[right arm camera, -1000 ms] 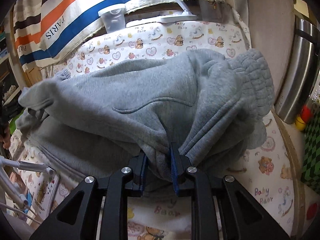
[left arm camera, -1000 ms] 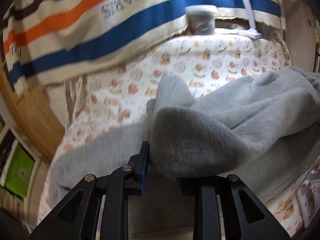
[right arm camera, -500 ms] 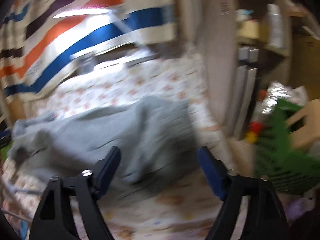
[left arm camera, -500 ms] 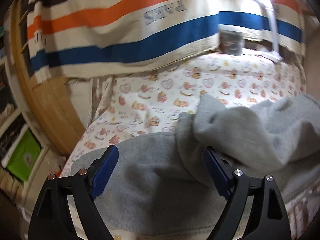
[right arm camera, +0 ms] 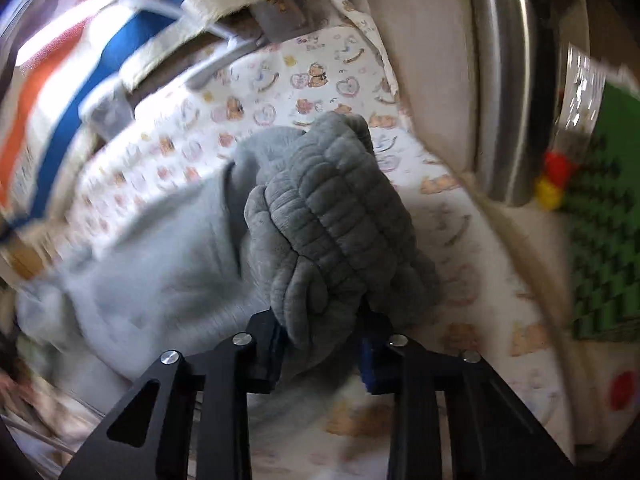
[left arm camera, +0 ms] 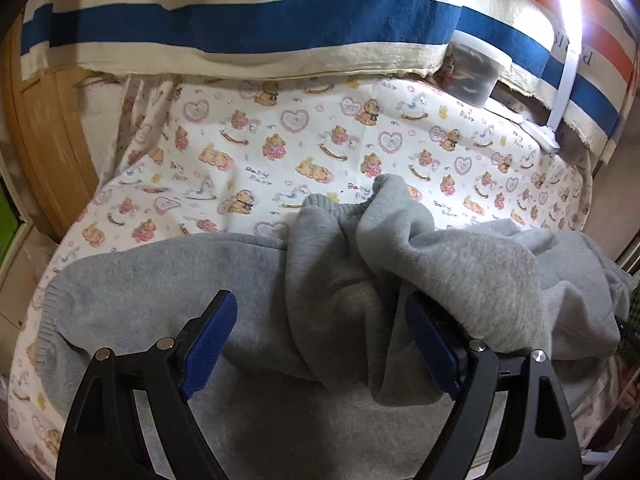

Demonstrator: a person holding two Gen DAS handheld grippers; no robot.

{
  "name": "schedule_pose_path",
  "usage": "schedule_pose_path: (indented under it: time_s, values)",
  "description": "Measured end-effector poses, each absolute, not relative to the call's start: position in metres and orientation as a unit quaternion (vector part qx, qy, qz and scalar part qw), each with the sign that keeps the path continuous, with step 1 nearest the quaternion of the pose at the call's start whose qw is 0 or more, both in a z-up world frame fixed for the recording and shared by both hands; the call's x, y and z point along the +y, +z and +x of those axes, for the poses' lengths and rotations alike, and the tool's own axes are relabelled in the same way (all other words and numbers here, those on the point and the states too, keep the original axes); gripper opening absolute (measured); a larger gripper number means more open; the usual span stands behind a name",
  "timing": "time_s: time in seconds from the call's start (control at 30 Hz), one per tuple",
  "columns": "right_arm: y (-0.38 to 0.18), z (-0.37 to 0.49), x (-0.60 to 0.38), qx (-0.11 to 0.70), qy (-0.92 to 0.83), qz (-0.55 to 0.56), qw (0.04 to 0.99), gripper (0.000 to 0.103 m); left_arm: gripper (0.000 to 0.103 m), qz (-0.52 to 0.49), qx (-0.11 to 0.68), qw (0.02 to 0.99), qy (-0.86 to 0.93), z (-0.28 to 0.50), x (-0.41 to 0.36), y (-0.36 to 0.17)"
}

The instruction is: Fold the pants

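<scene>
Grey sweatpants (left arm camera: 200,304) lie bunched on a bear-print sheet (left arm camera: 240,152). In the left wrist view a leg cuff (left arm camera: 336,208) is folded back over the flat lower layer. My left gripper (left arm camera: 320,336) is open wide, its blue pads on either side of the rumpled fold, with cloth draped over the right finger. In the right wrist view my right gripper (right arm camera: 322,346) is closed on the ribbed elastic waistband (right arm camera: 336,216), which bulges up between the fingers. The rest of the pants (right arm camera: 160,264) trails left, blurred.
A striped "PARIS" blanket (left arm camera: 256,28) hangs along the back. A lidded plastic tub (left arm camera: 476,72) and a white lamp (left arm camera: 564,60) stand at the back right. A metal cylinder (right arm camera: 508,80) and a green mat (right arm camera: 600,216) lie right of the bed. Wooden furniture (left arm camera: 44,152) stands left.
My left gripper let go of the pant fold and opened wide. My right gripper released, swung away, and has now closed on the waistband at the right end.
</scene>
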State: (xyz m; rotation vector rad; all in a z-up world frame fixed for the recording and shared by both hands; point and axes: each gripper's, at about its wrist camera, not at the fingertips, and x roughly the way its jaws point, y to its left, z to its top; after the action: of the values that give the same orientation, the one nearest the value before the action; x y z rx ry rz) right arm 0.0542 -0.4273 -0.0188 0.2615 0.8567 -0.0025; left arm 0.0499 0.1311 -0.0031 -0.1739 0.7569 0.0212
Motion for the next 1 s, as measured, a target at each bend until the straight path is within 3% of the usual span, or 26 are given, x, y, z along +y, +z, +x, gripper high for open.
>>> schedule_pose_path:
  time_s: [0.17,0.23,0.3,0.43,0.67,0.8,1.0]
  values:
    - [-0.025,0.032,-0.42,0.4,-0.019,0.065,0.914,0.031,0.085,-0.082,0.361,0.928,0.039,0.041,0.15,0.001]
    - [-0.011,0.03,-0.408,0.387,-0.049,0.023,0.921,0.042,0.085,-0.073,0.363,0.928,0.046,0.039,0.157,0.004]
    - [0.011,0.027,-0.399,0.363,-0.061,-0.003,0.93,0.042,0.085,-0.061,0.357,0.93,0.055,0.035,0.163,0.011]
    - [0.058,0.014,-0.38,0.298,-0.066,-0.016,0.952,0.056,0.09,-0.067,0.359,0.93,0.049,0.041,0.171,0.022]
    - [0.082,0.039,-0.336,0.302,0.024,-0.016,0.953,0.056,0.091,-0.156,0.407,0.899,-0.051,0.095,0.152,0.034]
    - [0.065,0.063,-0.314,0.343,0.053,-0.01,0.938,0.056,0.075,-0.201,0.434,0.874,-0.087,0.112,0.14,0.025]
    - [0.04,0.075,-0.309,0.368,0.056,0.0,0.928,0.056,0.075,-0.202,0.408,0.887,-0.078,0.112,0.132,0.048]
